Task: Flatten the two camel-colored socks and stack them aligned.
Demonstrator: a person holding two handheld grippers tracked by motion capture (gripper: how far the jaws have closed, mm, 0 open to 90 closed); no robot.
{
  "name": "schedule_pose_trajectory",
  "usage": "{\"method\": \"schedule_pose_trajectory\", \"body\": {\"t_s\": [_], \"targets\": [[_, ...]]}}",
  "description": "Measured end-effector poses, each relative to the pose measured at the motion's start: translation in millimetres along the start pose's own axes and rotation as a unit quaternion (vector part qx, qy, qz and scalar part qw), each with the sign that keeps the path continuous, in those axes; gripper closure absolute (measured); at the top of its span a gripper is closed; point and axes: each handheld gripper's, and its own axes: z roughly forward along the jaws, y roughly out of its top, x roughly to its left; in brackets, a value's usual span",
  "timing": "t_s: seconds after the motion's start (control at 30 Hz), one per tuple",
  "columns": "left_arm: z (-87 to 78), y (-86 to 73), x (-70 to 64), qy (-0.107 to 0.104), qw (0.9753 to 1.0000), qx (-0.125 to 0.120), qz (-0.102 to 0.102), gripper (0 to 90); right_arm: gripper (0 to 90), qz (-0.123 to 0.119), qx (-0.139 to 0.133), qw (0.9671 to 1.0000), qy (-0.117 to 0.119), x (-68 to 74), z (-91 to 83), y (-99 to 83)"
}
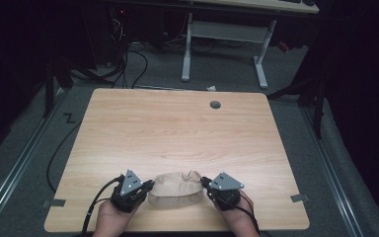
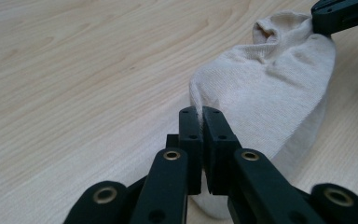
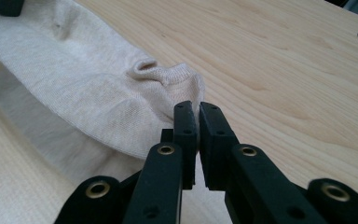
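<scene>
Clearly, the beige sock (image 1: 175,190) is the thing in work here: it lies near the front edge of the wooden table (image 1: 177,128), stretched between the 2 grippers, and part of it looks lifted a little, because a shadow shows under the cloth in the right gripper view.

The left gripper (image 2: 200,114) has its jaws pressed together on a thin fold at one end of the sock; only a small ridge of cloth stands between the pads. The right gripper (image 3: 192,109) pinches the other end, and here a narrow gap stays between the jaws, with the cloth caught mostly against the left pad. In the high view both grippers, left (image 1: 150,186) and right (image 1: 205,182), sit at the 2 ends of the sock, with the person's hands behind them.

The main risk, in my judgement, is that the sock slips out. Each hold takes only the edge of the knit, so a strong pull apart may drag the cloth free, more probably on the right side. If 1 end escapes, the sock will fall in a heap. Also, the work is close to the table's front edge, so a dropped end could hang over it.
</scene>
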Motion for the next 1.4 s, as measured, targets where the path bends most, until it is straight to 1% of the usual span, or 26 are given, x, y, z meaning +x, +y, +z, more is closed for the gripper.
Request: {"method": "schedule_pose_trajectory", "body": {"t_s": [0.17,0.23,0.37,0.4,0.43,0.47,0.5,0.53,0.6,0.63,0.67,0.7,0.8,0.83,0.87,0.93,0.97,1.0,1.03,1.07,1.1,1.17,1.23,1.27,1.3,1.4], "targets": [[-2.4,-7.1,-1.8,-0.001,0.9999,0.015,0.001,86.8,85.8,-0.008,0.006,0.9999,0.007,8.8,-4.0,-4.5],[-2.7,-9.7,-2.3,-0.004,0.9998,0.021,-0.001,86.8,85.8,-0.01,0.007,0.9999,0.006,10.0,-4.4,-5.2],[-0.7,-14.0,-3.6,-0.008,0.9994,0.033,0.003,86.8,85.8,-0.015,0.015,0.9997,0.01,13.1,-4.1,-8.5],[1.0,-15.0,-4.4,-0.006,0.9992,0.038,0.007,86.7,85.8,-0.016,0.02,0.9996,0.011,13.7,-3.4,-9.7],[5.4,-16.8,-5.7,-0.003,0.9987,0.049,0.017,86.6,85.7,-0.02,0.032,0.9992,0.013,13.9,-0.3,-12.5],[5.4,-16.8,-5.7,-0.003,0.9987,0.049,0.017,86.5,85.7,-0.02,0.032,0.9992,0.013,13.9,-0.3,-12.5],[9.3,-18.5,-6.1,-0.001,0.9981,0.058,0.021,86.3,85.5,-0.016,0.045,0.9987,0.016,13.6,4.1,-15.9],[11.9,-19.7,-6.2,0.0,0.9976,0.064,0.024,86.3,85.5,-0.016,0.045,0.9987,0.016,13.6,4.1,-15.9],[19.4,-22.6,-5.5,0.004,0.9963,0.08,0.031,85.1,85.2,-0.017,0.062,0.9978,0.02,13.9,9.5,-18.8],[21.5,-23.5,-4.6,0.004,0.9964,0.079,0.032,84.4,84.8,-0.018,0.071,0.997,0.023,14.3,12.3,-20.0],[22.3,-23.1,-3.6,0.004,0.9966,0.078,0.029,83.9,84.6,-0.02,0.078,0.9965,0.023,14.8,15.1,-21.1],[22.8,-22.4,-2.6,0.006,0.9965,0.078,0.028,82.7,84.4,-0.022,0.08,0.9964,0.021,15.1,15.9,-21.7],[23.1,-22.3,-1.0,0.01,0.9966,0.076,0.03,78.9,83.0,-0.018,0.078,0.9965,0.023,13.6,16.6,-21.5],[22.9,-22.2,-0.7,0.011,0.9965,0.077,0.03,74.3,82.2,-0.016,0.078,0.9965,0.023,13.4,16.6,-21.6],[22.8,-22.1,-0.4,0.012,0.9967,0.075,0.028,74.3,80.8,-0.016,0.078,0.9966,0.023,13.1,16.5,-21.6],[20.9,-20.5,1.5,0.01,0.9972,0.07,0.021,68.2,76.5,-0.008,0.074,0.9969,0.023,11.7,15.4,-21.4],[19.9,-19.8,2.3,0.009,0.9975,0.067,0.018,64.5,72.1,0.003,0.066,0.9974,0.028,9.3,14.0,-20.8],[19.8,-19.5,-0.9,0.0,0.9986,0.05,-0.015,64.5,72.1,0.003,0.066,0.9974,0.028,9.3,14.0,-20.8],[19.9,-19.5,-2.5,-0.004,0.9987,0.041,-0.032,62.2,70.0,0.013,0.056,0.9979,0.031,7.0,12.9,-20.3],[17.2,-18.0,2.6,0.0,0.9988,0.048,-0.008,61.5,68.9,0.019,0.05,0.9981,0.032,5.4,12.0,-19.9],[15.7,-17.0,5.4,0.001,0.9988,0.05,-0.002,60.8,67.7,0.03,0.04,0.9982,0.033,2.9,10.6,-19.3],[14.3,-15.9,9.6,0.001,0.999,0.044,-0.002,58.8,66.4,0.042,0.03,0.9982,0.031,-1.2,8.8,-19.1],[12.6,-14.6,14.4,0.005,0.9992,0.039,-0.005,57.0,64.9,0.048,0.021,0.9983,0.027,-5.5,8.5,-19.9],[11.8,-13.9,17.6,0.008,0.9993,0.038,0.0,55.9,64.0,0.049,0.019,0.9983,0.024,-7.9,8.4,-20.6],[10.6,-13.1,21.6,0.01,0.9994,0.032,-0.002,55.3,63.2,0.05,0.018,0.9984,0.02,-9.7,8.4,-21.1],[8.4,-12.1,33.1,0.017,0.9995,0.023,-0.012,53.1,61.6,0.057,0.015,0.9982,0.0,-21.4,8.7,-24.1]]}}
